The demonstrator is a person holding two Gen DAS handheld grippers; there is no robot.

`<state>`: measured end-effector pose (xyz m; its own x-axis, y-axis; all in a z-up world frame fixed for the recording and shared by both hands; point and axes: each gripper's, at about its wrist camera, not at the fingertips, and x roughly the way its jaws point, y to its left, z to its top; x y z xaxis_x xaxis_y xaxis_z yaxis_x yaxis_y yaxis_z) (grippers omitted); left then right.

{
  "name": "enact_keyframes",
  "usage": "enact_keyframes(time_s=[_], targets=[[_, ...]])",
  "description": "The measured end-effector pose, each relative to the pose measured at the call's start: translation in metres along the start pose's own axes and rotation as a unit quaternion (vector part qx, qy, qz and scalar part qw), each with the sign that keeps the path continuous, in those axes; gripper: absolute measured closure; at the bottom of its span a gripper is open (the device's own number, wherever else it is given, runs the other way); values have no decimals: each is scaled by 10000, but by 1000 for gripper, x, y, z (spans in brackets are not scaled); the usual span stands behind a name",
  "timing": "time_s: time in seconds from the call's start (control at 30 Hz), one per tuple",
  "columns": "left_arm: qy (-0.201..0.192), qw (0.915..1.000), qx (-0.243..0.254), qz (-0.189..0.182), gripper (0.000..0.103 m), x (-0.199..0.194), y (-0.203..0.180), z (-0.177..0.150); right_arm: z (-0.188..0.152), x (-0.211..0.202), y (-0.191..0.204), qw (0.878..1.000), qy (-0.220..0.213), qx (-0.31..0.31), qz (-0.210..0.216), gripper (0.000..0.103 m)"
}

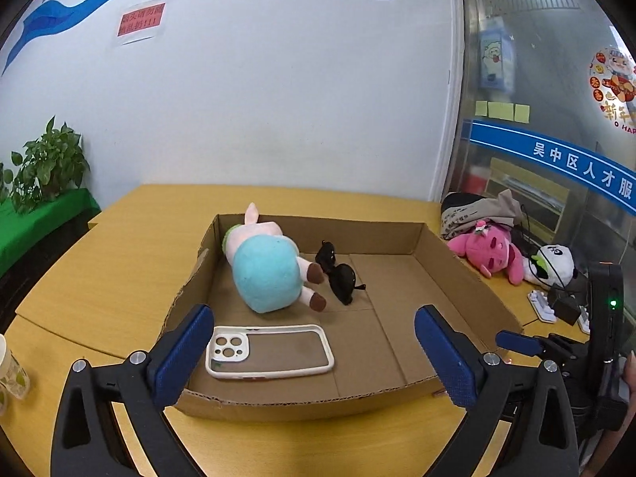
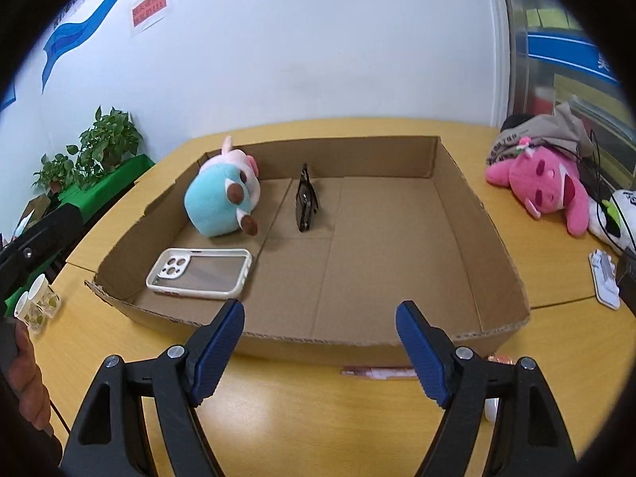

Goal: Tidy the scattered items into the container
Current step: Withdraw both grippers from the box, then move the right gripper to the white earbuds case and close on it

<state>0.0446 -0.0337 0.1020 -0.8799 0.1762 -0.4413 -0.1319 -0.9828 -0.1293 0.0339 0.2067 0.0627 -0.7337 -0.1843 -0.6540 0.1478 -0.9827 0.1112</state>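
A shallow cardboard box sits on the yellow table. Inside lie a blue and pink plush toy, black sunglasses and a white-rimmed phone case. My left gripper is open and empty above the box's near edge, with the phone case between its fingers' line of sight. My right gripper is open and empty at the box's near wall. A thin pink wrapped item lies on the table just outside the box, beside the right finger.
A pink plush, a panda plush and cables lie on the table's right side with a white power strip. Paper cups stand at the left. Potted plants stand beyond the table's left edge.
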Motion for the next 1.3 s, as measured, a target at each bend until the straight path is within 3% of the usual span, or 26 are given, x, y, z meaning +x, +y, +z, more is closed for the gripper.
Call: enact_keyframes(time_s=[0.23,0.5,0.8,0.97,1.3], targets=[[45,9995,43,310,1,-1,2,-13,-5,6,7,9999,34,-142,62,24],[86,9991,184,376,1,1,-8,-20,-4,2,8,9997,-35,-224,1,24],[109,9991,357,216,1,5,-23,-27,-8,-1,10,9991,-65,-394,-157,24],[46,9988,341,349,1,3,-22,-29,-6,-5,13,9982,-147,-524,-263,24],[245,9990,358,96,1,10,-27,-36,-6,-10,6,9980,-208,-593,0,24]])
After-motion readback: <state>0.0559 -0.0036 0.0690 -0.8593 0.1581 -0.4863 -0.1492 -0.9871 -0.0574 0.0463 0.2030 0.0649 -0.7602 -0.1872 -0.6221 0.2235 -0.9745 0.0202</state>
